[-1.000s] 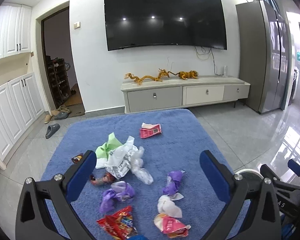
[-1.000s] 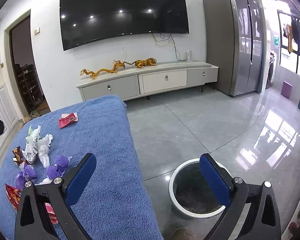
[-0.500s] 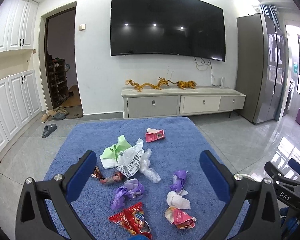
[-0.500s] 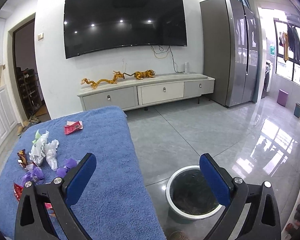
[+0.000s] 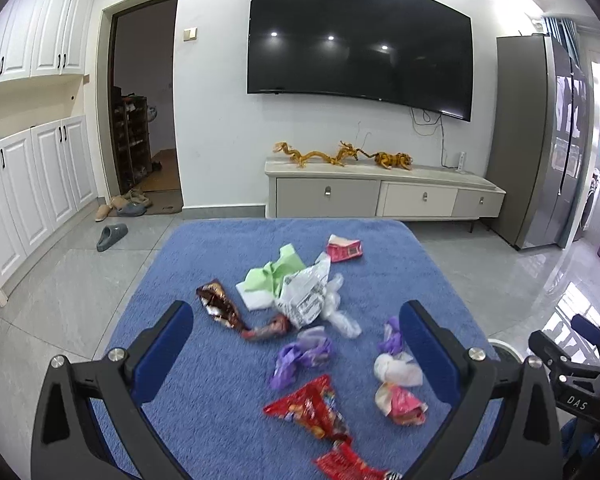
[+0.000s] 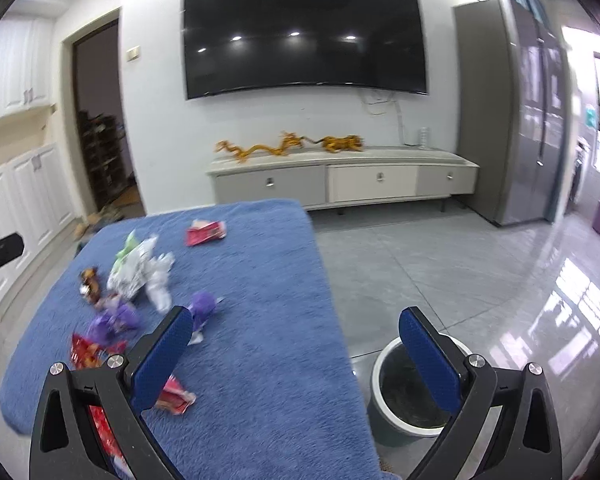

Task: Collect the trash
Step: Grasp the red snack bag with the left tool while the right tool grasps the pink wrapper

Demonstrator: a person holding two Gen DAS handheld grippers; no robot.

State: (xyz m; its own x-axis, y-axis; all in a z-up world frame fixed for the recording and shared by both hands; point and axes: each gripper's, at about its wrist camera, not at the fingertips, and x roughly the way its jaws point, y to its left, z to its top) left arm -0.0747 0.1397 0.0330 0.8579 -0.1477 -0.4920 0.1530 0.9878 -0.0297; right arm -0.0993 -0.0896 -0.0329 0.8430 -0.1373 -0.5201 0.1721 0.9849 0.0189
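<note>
Several pieces of trash lie on a blue-cloth table (image 5: 204,264): a green paper (image 5: 274,270), a printed plastic bag (image 5: 306,298), a brown wrapper (image 5: 218,304), purple wrappers (image 5: 300,354), a red snack bag (image 5: 312,408), a pink wrapper (image 5: 400,400) and a red packet (image 5: 344,249). My left gripper (image 5: 296,344) is open and empty above the near trash. My right gripper (image 6: 296,344) is open and empty over the table's right edge (image 6: 328,288). A grey bin (image 6: 416,396) with a white rim stands on the floor right of the table.
A TV cabinet (image 5: 380,196) with gold dragon figures stands against the far wall under a large TV (image 5: 356,40). White cupboards (image 5: 28,184) line the left. A grey fridge (image 5: 540,140) stands at the right. Slippers (image 5: 112,236) lie on the tiled floor.
Both grippers have tilted up and shifted; the trash now sits closer and lower in the left view. The right view has swung left, showing more table. Both stay open.
</note>
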